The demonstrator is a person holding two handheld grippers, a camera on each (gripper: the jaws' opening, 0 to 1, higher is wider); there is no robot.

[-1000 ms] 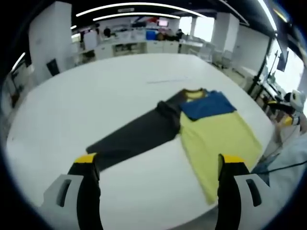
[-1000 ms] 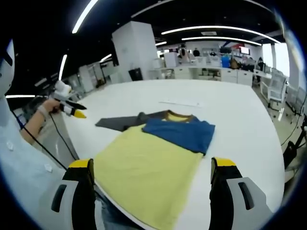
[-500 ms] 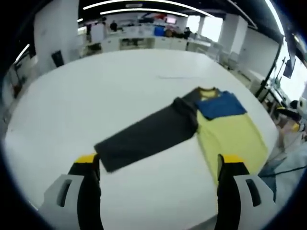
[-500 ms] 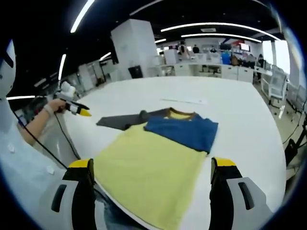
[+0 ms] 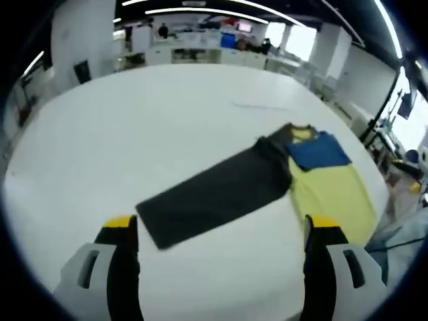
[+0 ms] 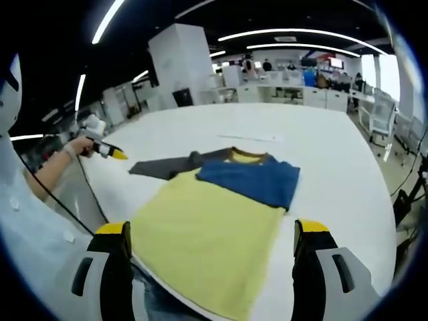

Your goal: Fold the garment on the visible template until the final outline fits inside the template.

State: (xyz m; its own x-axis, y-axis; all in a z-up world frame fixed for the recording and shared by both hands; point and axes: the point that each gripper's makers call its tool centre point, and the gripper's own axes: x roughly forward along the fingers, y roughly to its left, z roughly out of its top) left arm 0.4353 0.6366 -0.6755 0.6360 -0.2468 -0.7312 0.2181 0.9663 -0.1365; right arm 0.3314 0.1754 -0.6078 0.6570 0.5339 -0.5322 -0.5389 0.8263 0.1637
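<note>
garment [image 5: 267,184] flat on white table [image 5: 134,134]; left gripper [image 5: 217,231] and right gripper [image 6: 210,237] both released, holding nothing.

A yellow, blue & dark grey shirt [image 5: 267,184] lies flat on the white table [image 5: 134,127], jaws wide apart above it.

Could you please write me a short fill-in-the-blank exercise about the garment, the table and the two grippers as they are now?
1. The garment's body is yellow, with a ____ panel near the collar.
2. The long sleeve stretched across the white table is dark ____.
3. The left gripper and the right gripper both have jaws that stand ____, holding nothing.
4. The jaw tips on both grippers are coloured ____.

Missing words: blue; grey; open; yellow
</note>
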